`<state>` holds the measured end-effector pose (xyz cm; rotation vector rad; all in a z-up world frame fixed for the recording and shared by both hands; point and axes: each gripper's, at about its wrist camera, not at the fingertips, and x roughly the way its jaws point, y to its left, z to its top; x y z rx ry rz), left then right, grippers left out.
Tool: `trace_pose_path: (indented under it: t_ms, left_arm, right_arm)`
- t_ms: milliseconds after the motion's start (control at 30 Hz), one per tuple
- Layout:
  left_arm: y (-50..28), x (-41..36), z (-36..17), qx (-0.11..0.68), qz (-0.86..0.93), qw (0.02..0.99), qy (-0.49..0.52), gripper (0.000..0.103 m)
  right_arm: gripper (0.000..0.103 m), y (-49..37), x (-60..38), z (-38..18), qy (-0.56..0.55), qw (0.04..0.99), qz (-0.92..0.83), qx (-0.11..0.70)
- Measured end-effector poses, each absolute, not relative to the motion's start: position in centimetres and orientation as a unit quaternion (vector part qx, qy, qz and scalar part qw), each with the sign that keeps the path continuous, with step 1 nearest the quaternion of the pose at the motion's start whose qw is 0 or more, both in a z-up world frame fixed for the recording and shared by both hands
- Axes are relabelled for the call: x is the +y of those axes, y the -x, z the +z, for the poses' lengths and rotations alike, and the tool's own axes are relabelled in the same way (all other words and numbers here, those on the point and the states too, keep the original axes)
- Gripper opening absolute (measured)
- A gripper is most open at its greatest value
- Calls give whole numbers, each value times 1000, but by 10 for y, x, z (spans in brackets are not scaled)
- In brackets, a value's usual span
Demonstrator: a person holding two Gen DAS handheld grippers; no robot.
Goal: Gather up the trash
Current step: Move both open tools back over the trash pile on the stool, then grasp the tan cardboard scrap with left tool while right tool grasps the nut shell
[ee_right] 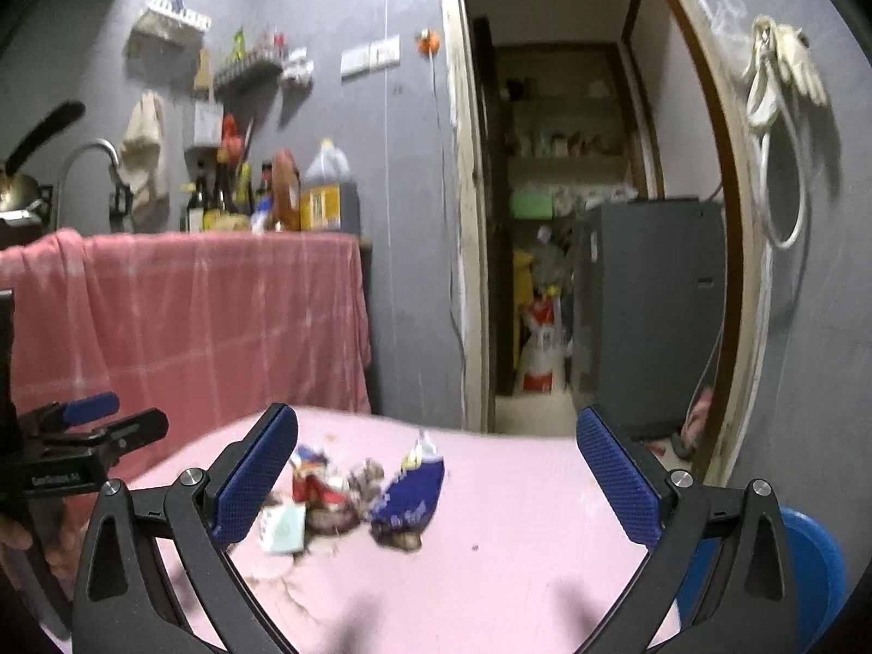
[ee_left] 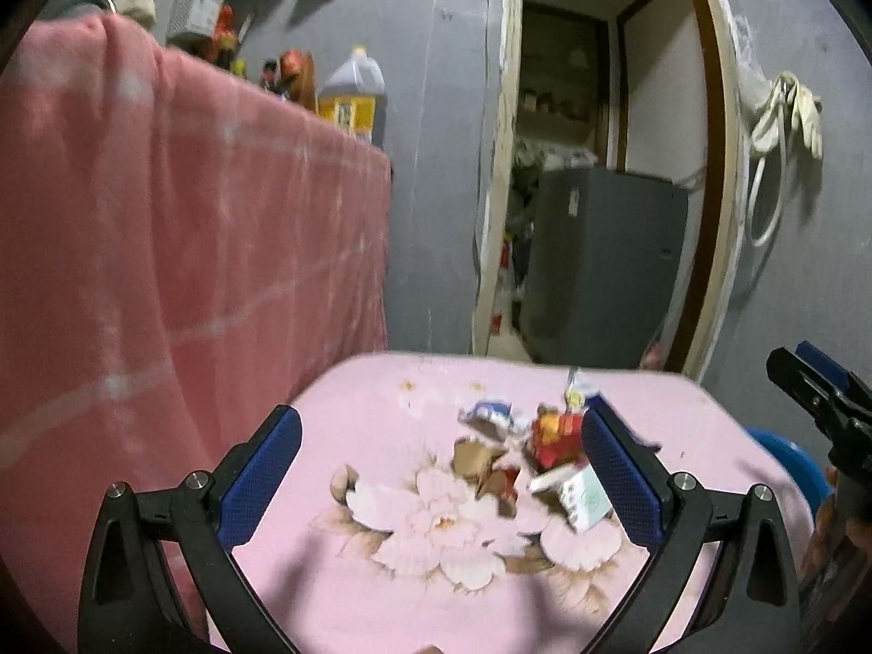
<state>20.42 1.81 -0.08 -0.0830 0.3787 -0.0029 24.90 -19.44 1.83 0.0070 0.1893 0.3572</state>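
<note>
The left gripper [ee_left: 441, 468] hovers level over the pink table [ee_left: 381, 616], tongs spread wide, empty. The right gripper [ee_right: 436, 474] likewise gapes, the trash pile [ee_right: 354, 501] at its eleven o'clock.

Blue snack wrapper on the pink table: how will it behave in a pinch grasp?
The blue wrapper looks crumpled and torn open, so probably floppy and very light. Its glossy film may slip between pads. It lies touching the trash pile, so pushing it would likely drag neighbours along.
</note>
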Motion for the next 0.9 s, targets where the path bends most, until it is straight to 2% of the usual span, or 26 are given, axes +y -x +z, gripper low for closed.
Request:
trace_pose_path:
  t_ms: [200,300,433,500,667,900]
  left_arm:
    - [-223,14,-12,248,-20,968,39,100]
    - [-230,10,-15,271,-32,962,34,98]
    - [-242,8,-20,303,-50,951,34,88]
    - [-247,7,-22,316,-57,946,39,78]
    - [-261,11,-27,347,-73,933,54,62]
    - [-275,17,-32,373,-91,920,75,52]
  right_arm:
    - [86,-267,-191,1,1,969,194,156]
    - [82,-273,-187,-3,6,964,201,176]
    - [70,-284,-182,-9,13,954,211,211]
    - [66,-291,-180,-13,14,948,217,231]
    - [59,-309,-175,-27,18,928,227,295]
    - [56,-320,-159,-39,56,904,238,350]
